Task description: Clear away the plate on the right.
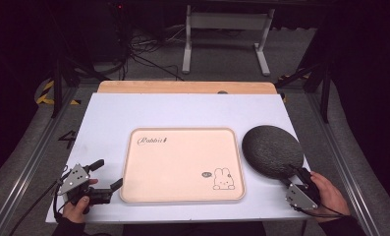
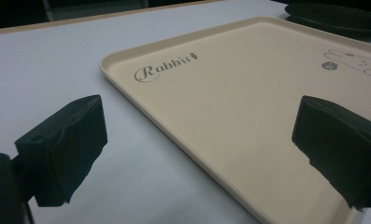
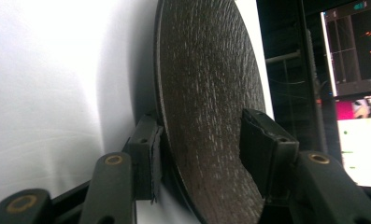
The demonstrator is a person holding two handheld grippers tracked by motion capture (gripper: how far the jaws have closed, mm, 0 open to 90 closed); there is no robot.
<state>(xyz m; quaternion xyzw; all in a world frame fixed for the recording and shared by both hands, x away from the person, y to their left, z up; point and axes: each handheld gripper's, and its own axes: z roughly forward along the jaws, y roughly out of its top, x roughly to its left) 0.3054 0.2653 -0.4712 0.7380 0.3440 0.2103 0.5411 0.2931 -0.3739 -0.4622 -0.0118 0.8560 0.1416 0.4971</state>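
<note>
Your right gripper [image 3: 199, 149] has the dark plate's [image 3: 206, 93] rim between its jaws: one pad sits under the edge, the other stands just off the top face, so nothing is clamped yet. Your left gripper [image 2: 197, 154] gapes wide and empty, straddling the near corner of the cream tray [image 2: 248, 116] on the white table [image 2: 57, 60].

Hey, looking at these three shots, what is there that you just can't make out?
- Right gripper: in the right gripper view, whether the far pad presses the dark plate is unclear; the plate's rim hides the contact.
- Small grey mark by the rabbit drawing on the tray: too small to read in the high view, blurred in the left gripper view.
- Plate's near rim: cut off by the bottom edge of the right gripper view.
</note>
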